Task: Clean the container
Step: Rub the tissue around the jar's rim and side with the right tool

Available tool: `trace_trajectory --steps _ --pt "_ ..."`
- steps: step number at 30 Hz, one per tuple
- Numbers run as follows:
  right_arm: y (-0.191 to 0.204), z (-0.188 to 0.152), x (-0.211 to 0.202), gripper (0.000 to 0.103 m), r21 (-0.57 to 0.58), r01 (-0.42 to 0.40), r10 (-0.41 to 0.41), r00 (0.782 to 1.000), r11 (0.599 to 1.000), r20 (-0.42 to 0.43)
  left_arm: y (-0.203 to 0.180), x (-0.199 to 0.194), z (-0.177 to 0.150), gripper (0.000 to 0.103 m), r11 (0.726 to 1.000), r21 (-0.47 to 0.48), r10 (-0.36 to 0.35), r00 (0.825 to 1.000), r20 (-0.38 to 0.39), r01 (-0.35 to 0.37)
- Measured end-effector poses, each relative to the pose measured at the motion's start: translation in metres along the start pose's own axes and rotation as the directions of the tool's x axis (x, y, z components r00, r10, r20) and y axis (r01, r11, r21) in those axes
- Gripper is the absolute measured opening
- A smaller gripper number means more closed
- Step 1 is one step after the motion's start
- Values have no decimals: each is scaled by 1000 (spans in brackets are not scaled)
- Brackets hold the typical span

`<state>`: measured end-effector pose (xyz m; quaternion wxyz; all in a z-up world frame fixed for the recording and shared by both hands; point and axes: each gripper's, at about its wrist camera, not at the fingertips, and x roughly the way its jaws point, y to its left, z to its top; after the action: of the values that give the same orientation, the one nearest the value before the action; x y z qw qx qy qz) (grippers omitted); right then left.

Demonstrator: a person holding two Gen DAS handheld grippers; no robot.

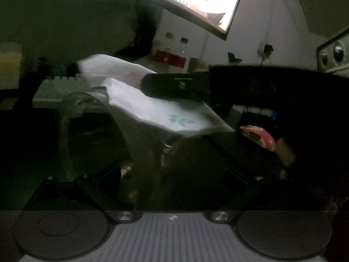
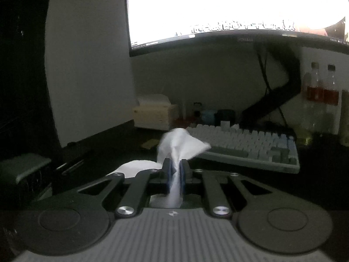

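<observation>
— Looking for the jar (image 1: pixel 87 118).
— Over at nine o'clock in the left view. See-through, blurry, in the dark.
— And the left claw (image 1: pixel 172 170)?
— Spread really wide, with the jar low between the fingers. Gripping it or only near it? Cannot tell, too dark.
— And the right claw (image 2: pixel 175 170)?
— Squeezed narrow on a white tissue (image 2: pixel 183 146). Sticks out in a puff toward twelve o'clock.
— Seen from the left side too?
— Yes. Comes in from three o'clock, with the tissue hanging over the jar's edge near the middle.
— Anything else around?
— A pale keyboard (image 2: pixel 250 146) at three o'clock in the right view. A bright screen (image 2: pixel 218 4) up at twelve. A wooden box (image 2: pixel 154 113) just past the tissue at eleven. Two bottles (image 2: pixel 322 87) with red labels far out at three.
</observation>
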<state>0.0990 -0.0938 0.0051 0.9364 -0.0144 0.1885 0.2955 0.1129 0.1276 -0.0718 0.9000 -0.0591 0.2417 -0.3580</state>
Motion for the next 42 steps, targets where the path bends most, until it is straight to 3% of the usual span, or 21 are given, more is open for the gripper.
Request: trace_trajectory --steps 1,4,7,11,14,15,20,23,25,28,29,30,34,37,39,41,42 --pt "-7 1 2 13 8 13 -13 1000 1000 -6 1 -1 1 103 1000 -4 -4 1000 -4 4" --pt "-31 6 12 14 33 159 -158 987 987 -32 5 -2 1 103 1000 -8 -16 1000 -4 16" --pt "-36 9 15 10 44 213 -210 976 976 -57 9 0 3 103 1000 -9 -6 1000 3 6" --pt "-11 1 0 9 -3 66 -66 998 998 -19 10 3 5 103 1000 3 -3 1000 0 3" --pt "-3 -3 -6 9 -14 -57 56 998 998 -26 6 3 2 103 999 43 16 1000 -1 -16" --pt "-5 -3 -6 9 -18 -51 51 998 999 -27 5 3 2 103 999 48 24 1000 -1 -24" --pt "-37 4 -1 11 86 123 -119 991 989 -58 8 3 3 103 999 37 33 999 5 -33" --pt "-35 9 2 10 82 153 -148 987 985 -66 8 3 3 103 999 37 37 999 6 -37" --pt "-20 8 -1 10 40 90 -88 995 995 -51 8 3 3 103 998 41 40 999 4 -40" --pt "-7 4 -3 11 20 -98 98 994 995 -40 -41 16 1 103 992 2 125 992 27 -125" --pt "-8 3 -4 10 18 -101 102 994 995 -37 -65 22 0 103 986 -17 167 985 37 -166" --pt "-8 1 -4 10 14 -97 97 995 995 -34 -65 21 0 103 986 -17 165 986 38 -164" --pt "-39 -2 0 13 49 89 -88 996 995 -25 -65 20 -2 103 986 -13 164 985 51 -164" --pt "-63 1 8 9 108 223 -214 972 969 -94 -69 22 -3 103 982 -12 188 980 61 -188" --pt "-66 0 12 8 84 270 -258 957 959 -133 -68 22 -4 103 981 -22 193 979 64 -192" --pt "-65 -1 4 9 90 251 -240 964 964 -112 -70 23 -4 102 980 -27 199 977 72 -198" --pt "-64 -1 -1 9 103 231 -222 970 967 -95 -69 23 -5 92 984 -35 178 981 77 -176"
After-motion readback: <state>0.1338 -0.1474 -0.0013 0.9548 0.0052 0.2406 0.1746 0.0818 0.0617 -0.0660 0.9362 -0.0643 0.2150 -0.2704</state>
